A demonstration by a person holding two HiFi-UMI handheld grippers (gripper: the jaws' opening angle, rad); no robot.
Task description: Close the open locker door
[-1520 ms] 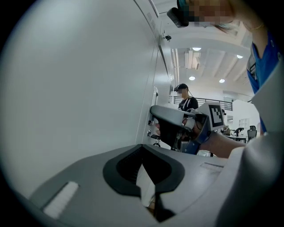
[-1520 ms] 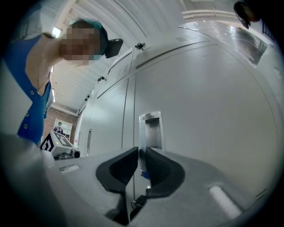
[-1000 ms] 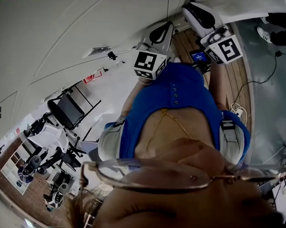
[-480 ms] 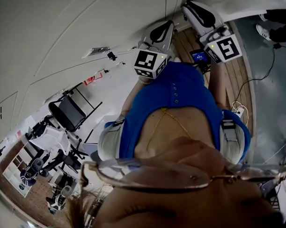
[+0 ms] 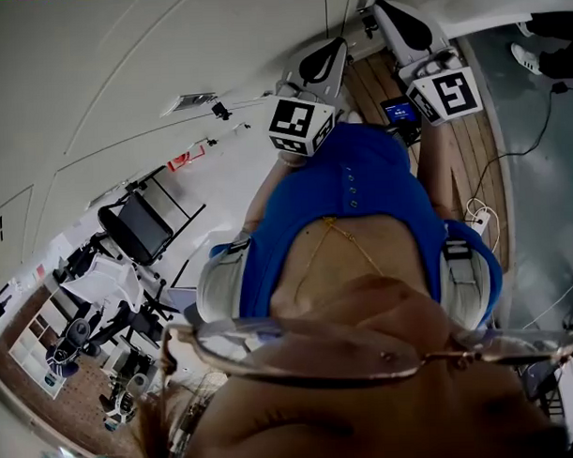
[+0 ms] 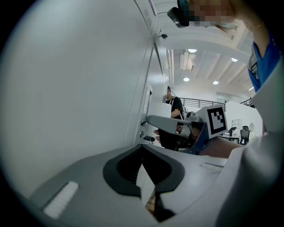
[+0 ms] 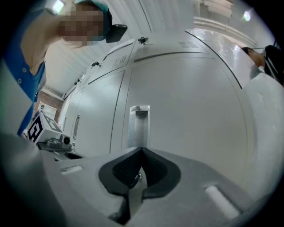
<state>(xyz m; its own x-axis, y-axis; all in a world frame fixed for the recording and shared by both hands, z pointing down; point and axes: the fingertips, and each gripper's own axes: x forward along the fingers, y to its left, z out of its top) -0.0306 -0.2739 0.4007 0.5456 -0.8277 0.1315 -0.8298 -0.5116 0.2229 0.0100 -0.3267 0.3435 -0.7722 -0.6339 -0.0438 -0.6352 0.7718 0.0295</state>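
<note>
In the right gripper view the grey locker door (image 7: 186,102) fills the frame straight ahead, its recessed metal handle (image 7: 139,122) just beyond my right gripper (image 7: 142,150), which is shut on nothing. In the left gripper view my left gripper (image 6: 142,147) is also shut and empty, beside a plain locker face (image 6: 80,88). Past it, the right gripper (image 6: 153,119) reaches to a white door edge (image 6: 159,108) by a small latch (image 6: 148,138). In the head view both grippers, left (image 5: 339,47) and right (image 5: 378,8), point at the lockers (image 5: 121,69).
More locker doors (image 7: 95,115) with a bar handle (image 7: 78,126) run to the left. The wooden floor (image 5: 471,142) and a cable (image 5: 533,154) lie below. Behind the person are office chairs (image 5: 136,229) and desks. A person in black (image 6: 176,105) stands far off.
The right gripper has shifted slightly toward the lockers. The left gripper has stayed almost still.
</note>
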